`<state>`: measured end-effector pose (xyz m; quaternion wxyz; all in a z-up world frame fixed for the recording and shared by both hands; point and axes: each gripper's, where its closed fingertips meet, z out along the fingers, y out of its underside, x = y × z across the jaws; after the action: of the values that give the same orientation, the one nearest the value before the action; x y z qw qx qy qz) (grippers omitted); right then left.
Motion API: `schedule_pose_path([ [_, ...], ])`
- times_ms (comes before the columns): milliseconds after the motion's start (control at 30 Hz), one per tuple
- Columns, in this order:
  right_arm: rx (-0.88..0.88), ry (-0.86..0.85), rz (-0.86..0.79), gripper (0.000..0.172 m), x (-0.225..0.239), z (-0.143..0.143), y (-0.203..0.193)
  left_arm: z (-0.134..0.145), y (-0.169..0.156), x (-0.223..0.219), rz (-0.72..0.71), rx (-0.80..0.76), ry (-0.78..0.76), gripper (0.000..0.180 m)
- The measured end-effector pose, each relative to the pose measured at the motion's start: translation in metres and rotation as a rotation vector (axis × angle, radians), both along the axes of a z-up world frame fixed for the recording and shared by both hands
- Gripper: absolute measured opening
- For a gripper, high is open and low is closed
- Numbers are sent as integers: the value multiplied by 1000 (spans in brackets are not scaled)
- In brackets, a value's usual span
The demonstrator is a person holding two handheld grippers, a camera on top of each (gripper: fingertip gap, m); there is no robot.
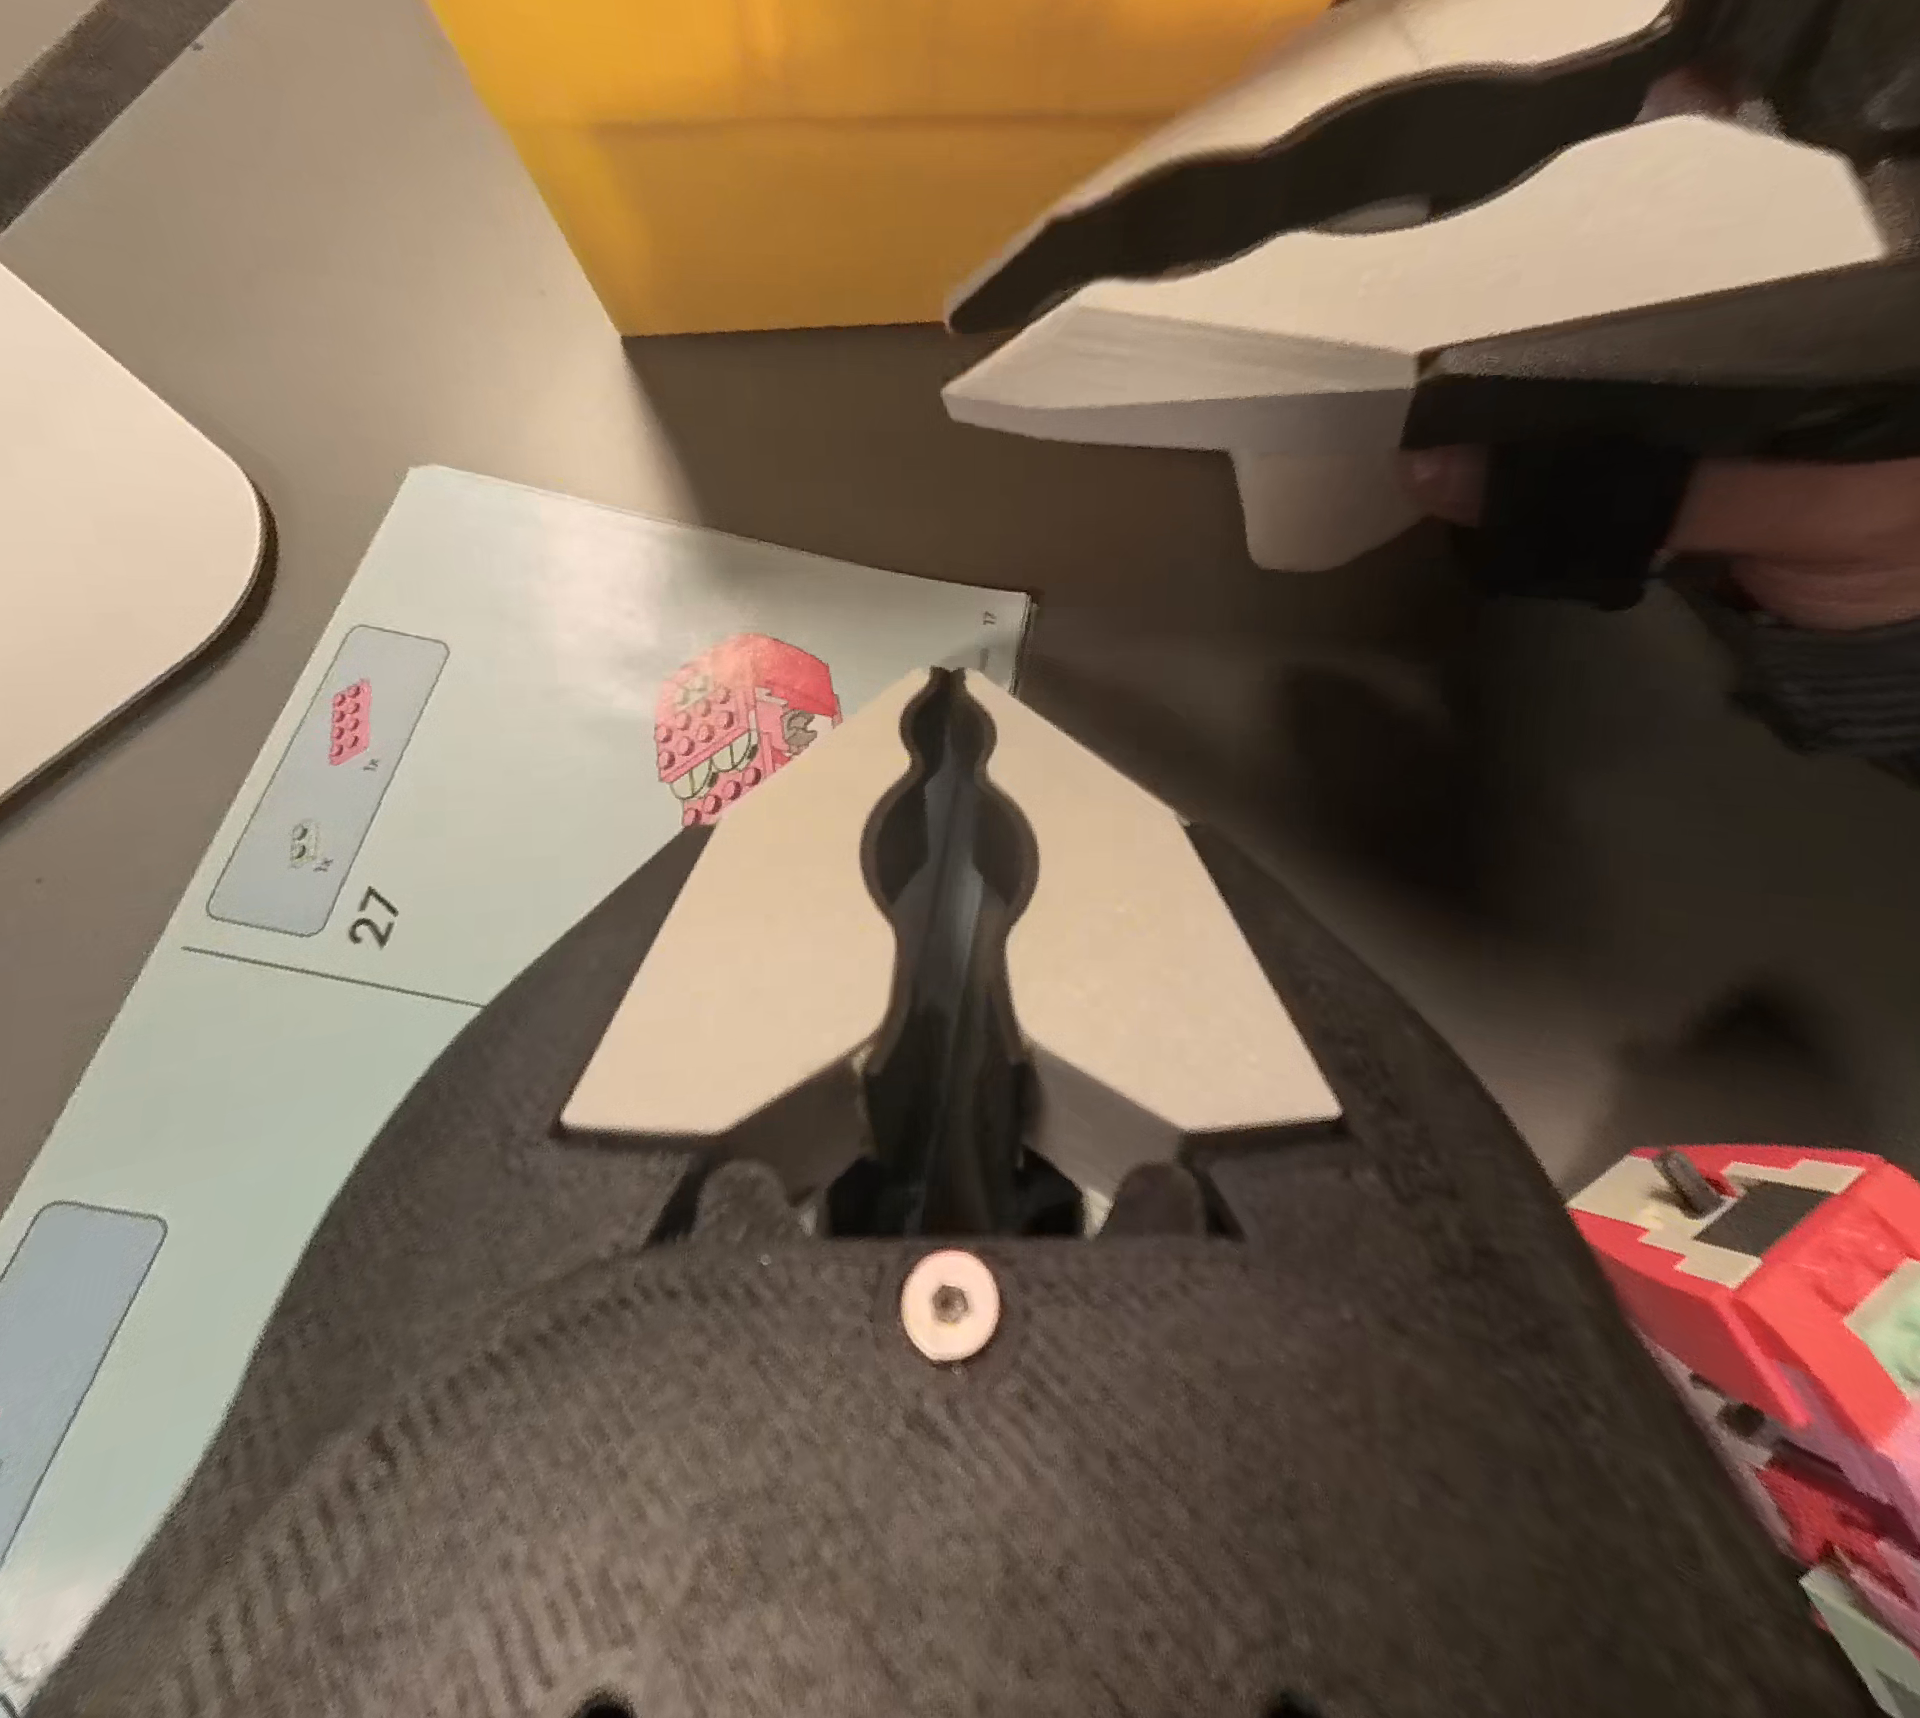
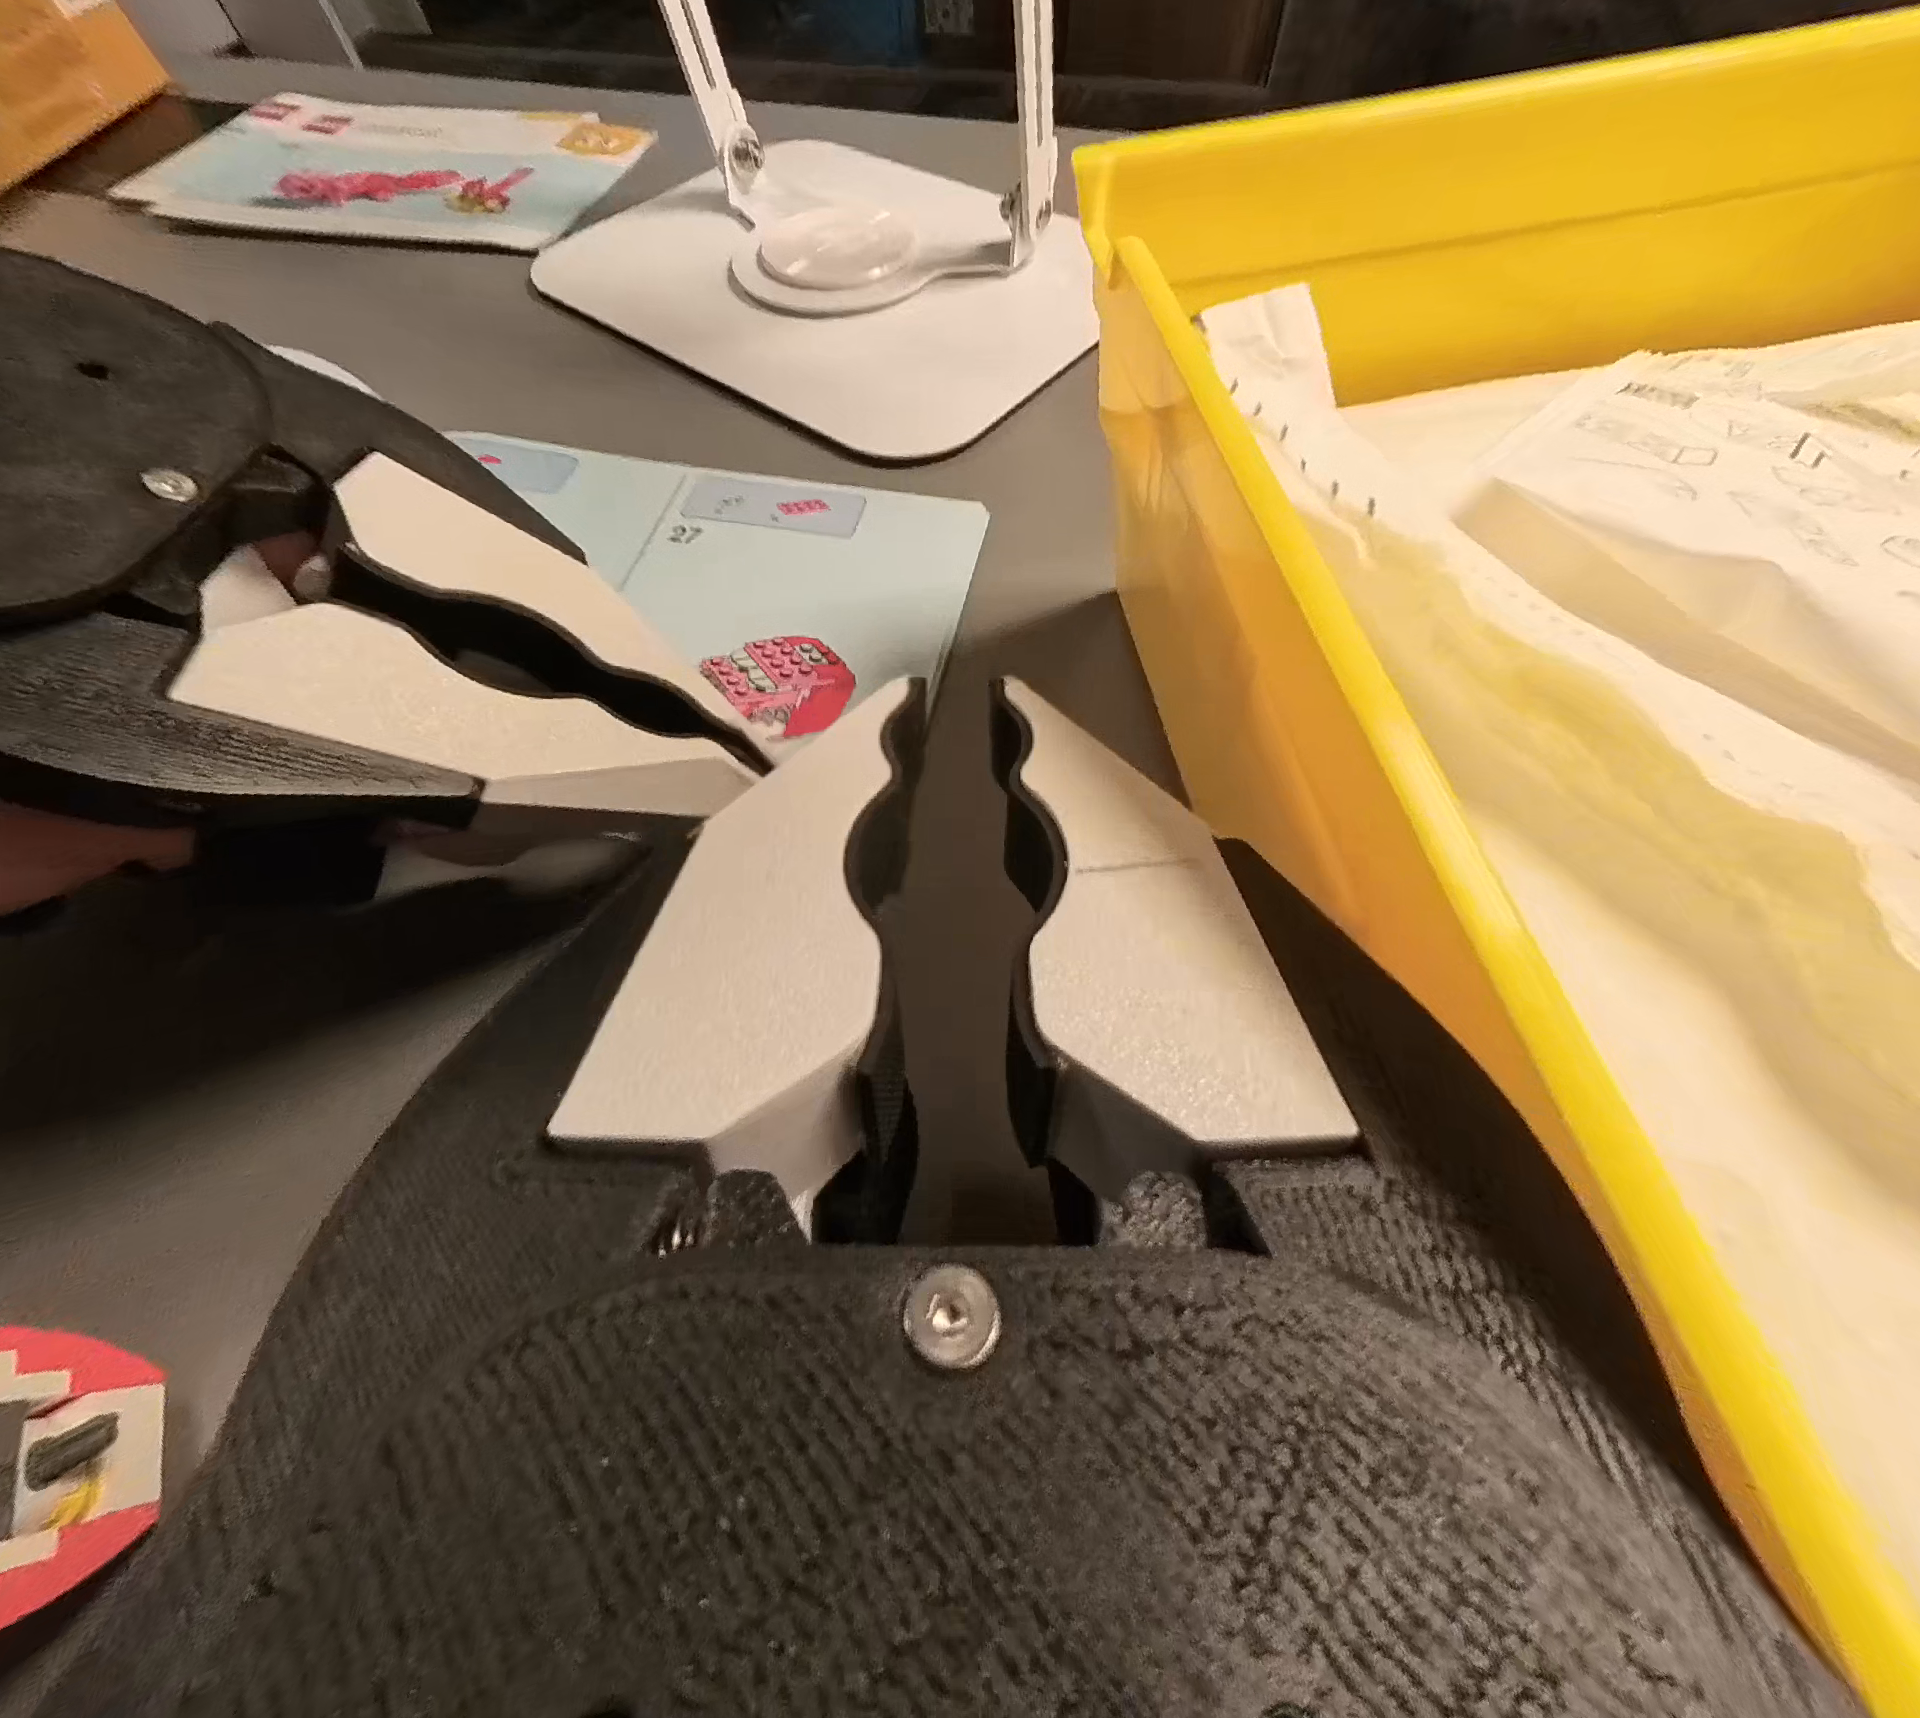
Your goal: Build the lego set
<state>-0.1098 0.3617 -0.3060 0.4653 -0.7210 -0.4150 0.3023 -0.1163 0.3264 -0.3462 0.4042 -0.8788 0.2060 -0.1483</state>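
Note:
My left gripper (image 1: 948, 681) is shut, with its fingertips meeting over the right edge of the open instruction booklet (image 1: 499, 733). In the right wrist view it (image 2: 753, 759) comes in from the left, over the same booklet (image 2: 821, 567). My right gripper (image 2: 958, 689) is open by a narrow gap, and only the dark table shows between its fingers. It hovers beside the yellow bin (image 2: 1299, 733). In the left wrist view it (image 1: 961, 359) sits at the upper right. A red lego build (image 1: 1766, 1336) stands on the table at the lower right, and it also shows in the right wrist view (image 2: 73, 1460).
The yellow bin (image 1: 831, 58) holds white paper bags (image 2: 1662, 629). A white lamp base (image 2: 831, 318) stands behind the booklet, and its corner shows in the left wrist view (image 1: 104, 525). A second booklet (image 2: 384, 172) and a cardboard box (image 2: 62, 47) lie at the far left. Across from one pair of fingers to the other is roughly 5 cm. Both grippers' tips are roughly 20 cm from the white lamp base (image 2: 831, 318).

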Motion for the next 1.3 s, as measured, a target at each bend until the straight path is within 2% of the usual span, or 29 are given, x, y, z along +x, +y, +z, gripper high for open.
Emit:
schedule_pose_path([
  [100, -22, -42, -5, 10, 1, -7, 0, 1, 0, 0, 0, 12, 3, 2],
  [200, -26, -43, -4, 10, 1, -8, 0, 3, 3, -2, 13, 40, 34, 27],
  [267, -27, -44, -4, 10, 1, -8, 0, 3, 5, -2, 23, 58, 66, 34],
  [367, -28, -45, -4, 10, 1, -8, 0, -3, 6, -3, 24, 46, 129, 32],
  [467, -27, -46, -5, 9, 1, -8, 0, -3, 6, 0, 16, 46, 119, 22],
  [567, -30, -51, -7, 9, 1, -9, 1, -3, 4, 1, 15, 24, 85, 0],
  [633, -33, -57, -9, 9, 1, -10, 1, -3, 4, 1, 13, 21, 76, 0],
  [733, -33, -60, -10, 9, 1, -10, 1, -3, 4, 1, 12, 33, 92, 24],
  [800, -34, -60, -10, 9, 1, -11, 1, -4, 4, 1, 11, 34, 112, 30],
  [900, -34, -61, -9, 9, 1, -11, 1, -4, 4, 2, 7, 36, 117, 28],
  [1100, -45, -74, -5, 9, 2, -13, 0, -3, 1, 6, -12, 9, 57, 9],
  [1300, -116, -144, 11, 9, 4, -27, -4, -2, 0, 7, -17, -6, 22, 0],
])
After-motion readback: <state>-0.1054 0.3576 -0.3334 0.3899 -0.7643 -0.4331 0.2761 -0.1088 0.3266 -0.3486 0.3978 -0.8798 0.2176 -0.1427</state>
